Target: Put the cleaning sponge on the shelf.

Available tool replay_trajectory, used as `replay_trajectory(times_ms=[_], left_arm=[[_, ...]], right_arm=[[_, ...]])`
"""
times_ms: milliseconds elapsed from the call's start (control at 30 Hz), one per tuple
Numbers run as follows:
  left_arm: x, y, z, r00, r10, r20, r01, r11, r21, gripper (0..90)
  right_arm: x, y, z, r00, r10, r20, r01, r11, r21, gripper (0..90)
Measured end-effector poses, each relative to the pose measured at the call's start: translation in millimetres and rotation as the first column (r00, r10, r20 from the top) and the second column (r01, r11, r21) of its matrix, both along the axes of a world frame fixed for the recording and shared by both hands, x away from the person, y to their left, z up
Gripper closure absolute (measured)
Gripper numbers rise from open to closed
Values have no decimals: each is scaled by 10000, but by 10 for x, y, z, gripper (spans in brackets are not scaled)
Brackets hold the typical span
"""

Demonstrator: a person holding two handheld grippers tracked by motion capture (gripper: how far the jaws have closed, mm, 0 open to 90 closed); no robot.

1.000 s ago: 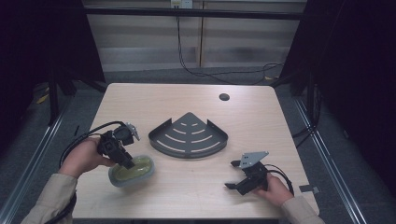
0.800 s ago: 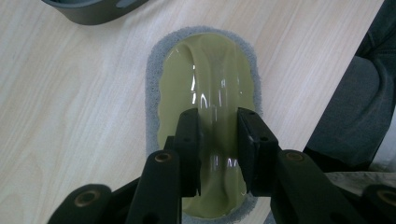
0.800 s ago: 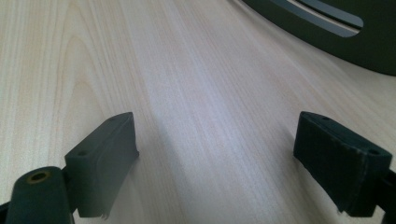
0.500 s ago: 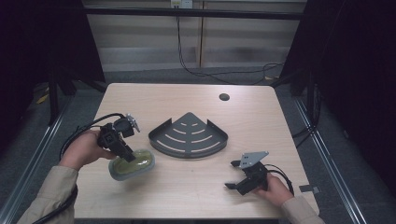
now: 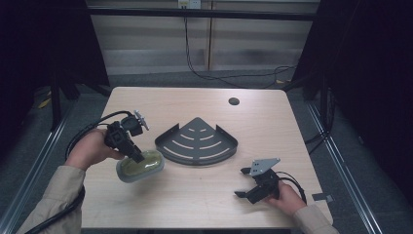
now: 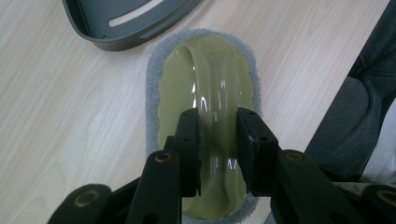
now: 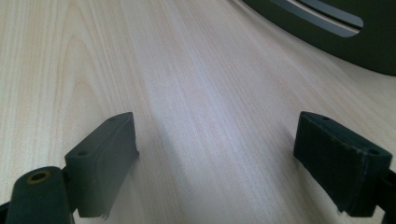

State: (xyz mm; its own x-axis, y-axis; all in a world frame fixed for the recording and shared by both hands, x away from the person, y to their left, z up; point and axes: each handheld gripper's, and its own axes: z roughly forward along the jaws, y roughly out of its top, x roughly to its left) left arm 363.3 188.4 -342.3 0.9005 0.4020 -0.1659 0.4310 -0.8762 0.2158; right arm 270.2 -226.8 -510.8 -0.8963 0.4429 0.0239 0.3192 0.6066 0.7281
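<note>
lab | black curtains (image 5: 48, 44) | cables (image 5: 214, 73) | bare wooden table (image 5: 195, 195)

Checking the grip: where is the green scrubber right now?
In the high view, the green scrubber is at the table's left, held by the left gripper, beside the corner rack.

Lit from overhead: table (image 5: 272, 131) bright and evenly pale, surroundings sunk in near-black on both sides and dim grey behind. Soft, short shadows under the grey tray (image 5: 197, 142) and beneath the right gripper (image 5: 242, 183). Overall slightly grainy and soft in the high view. Streaks of white glare along the glossy olive handle of the scrubber (image 6: 210, 93) in the left gripper view. Blurred near the bottom edge in both gripper views, jaw bases out of focus; wood grain sharper farther off.
</note>
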Motion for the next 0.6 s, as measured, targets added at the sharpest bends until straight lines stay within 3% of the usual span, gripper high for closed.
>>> replay_trajectory(times_ms=[600], left_arm=[[178, -92, 85, 9990, 428, 100, -427, 9990, -140, 713]], right_arm=[[0, 0, 0, 10000, 2, 1, -2, 10000, 2, 126]])
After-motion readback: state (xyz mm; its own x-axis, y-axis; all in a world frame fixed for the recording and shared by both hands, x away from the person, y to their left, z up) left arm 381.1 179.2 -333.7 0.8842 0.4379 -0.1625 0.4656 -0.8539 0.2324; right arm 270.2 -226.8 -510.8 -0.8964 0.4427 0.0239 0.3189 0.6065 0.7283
